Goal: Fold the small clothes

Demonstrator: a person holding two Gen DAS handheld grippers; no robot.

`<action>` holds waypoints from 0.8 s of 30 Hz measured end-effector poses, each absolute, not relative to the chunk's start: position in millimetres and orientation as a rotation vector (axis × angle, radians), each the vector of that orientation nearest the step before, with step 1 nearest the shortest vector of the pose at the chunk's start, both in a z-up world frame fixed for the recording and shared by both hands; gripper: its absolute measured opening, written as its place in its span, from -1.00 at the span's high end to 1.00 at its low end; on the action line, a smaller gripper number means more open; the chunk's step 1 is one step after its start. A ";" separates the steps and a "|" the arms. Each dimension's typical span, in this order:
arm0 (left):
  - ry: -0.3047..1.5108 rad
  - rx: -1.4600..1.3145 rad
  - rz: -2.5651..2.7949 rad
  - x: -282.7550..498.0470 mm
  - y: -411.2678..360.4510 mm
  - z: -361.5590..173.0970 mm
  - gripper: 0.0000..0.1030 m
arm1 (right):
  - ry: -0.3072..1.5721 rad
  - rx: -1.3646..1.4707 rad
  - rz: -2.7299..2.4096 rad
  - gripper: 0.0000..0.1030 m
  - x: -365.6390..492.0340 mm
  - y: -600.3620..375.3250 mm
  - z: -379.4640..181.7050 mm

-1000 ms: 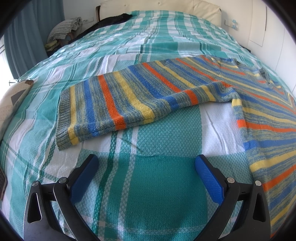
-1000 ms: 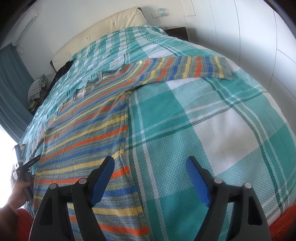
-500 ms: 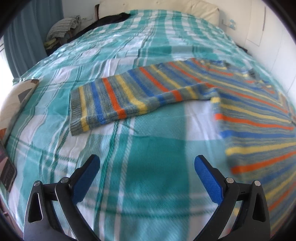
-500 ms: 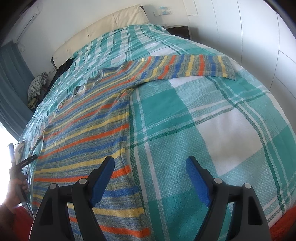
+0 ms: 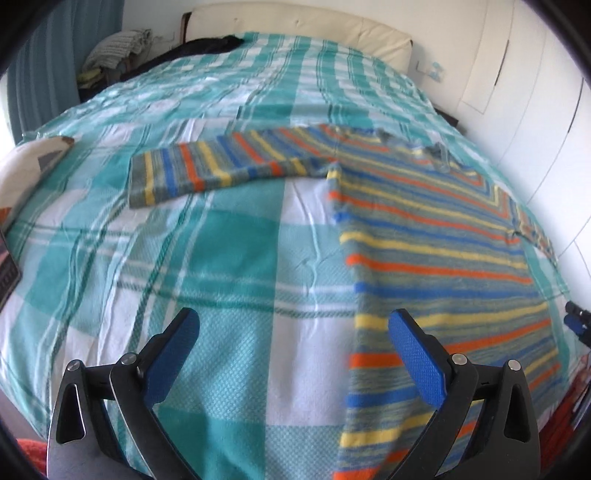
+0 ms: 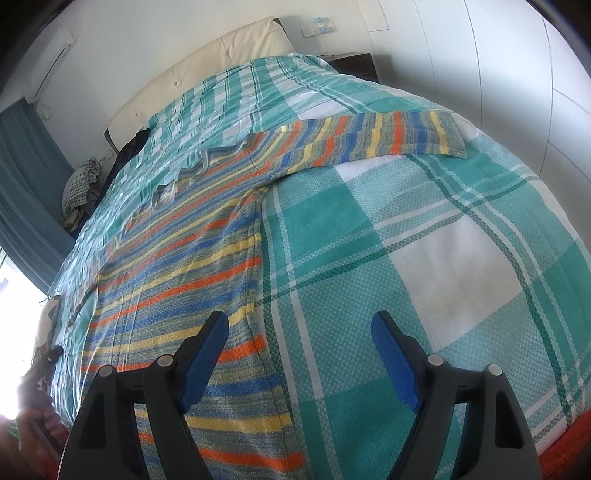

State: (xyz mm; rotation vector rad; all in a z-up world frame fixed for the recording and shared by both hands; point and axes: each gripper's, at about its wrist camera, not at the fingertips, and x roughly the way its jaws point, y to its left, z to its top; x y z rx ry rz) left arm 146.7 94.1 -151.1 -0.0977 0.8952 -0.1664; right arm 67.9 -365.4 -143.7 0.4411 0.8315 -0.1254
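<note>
A striped knit sweater [image 5: 436,240] in blue, orange, yellow and grey lies flat on the bed, sleeves spread out. In the left wrist view its left sleeve [image 5: 207,170] stretches to the left. In the right wrist view the sweater body [image 6: 177,280] is at the left and the other sleeve [image 6: 388,136] reaches to the right. My left gripper [image 5: 293,339] is open and empty above the bedspread, at the sweater's lower left edge. My right gripper [image 6: 299,339] is open and empty above the sweater's lower right edge.
The bed has a teal and white plaid bedspread [image 5: 221,258] and a cream headboard [image 5: 295,22]. Dark clothes [image 5: 192,51] and a folded pile [image 5: 114,44] lie at the far left. A pillow [image 5: 22,173] sits at the left edge. White wardrobe doors [image 6: 517,74] stand to the right.
My left gripper has drawn back and swung right, from the left sleeve toward the sweater's hem. My right gripper has shifted slightly. Both stay open.
</note>
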 end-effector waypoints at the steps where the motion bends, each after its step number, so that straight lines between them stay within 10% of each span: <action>1: 0.894 -0.098 -0.158 146.9 95.8 -152.8 -0.98 | 0.828 0.445 -0.125 -0.53 67.3 -366.3 -143.3; 24: 0.937 -0.061 -0.009 165.2 111.8 -194.1 -0.99 | 0.820 0.517 -0.125 -0.53 65.3 -377.4 -145.8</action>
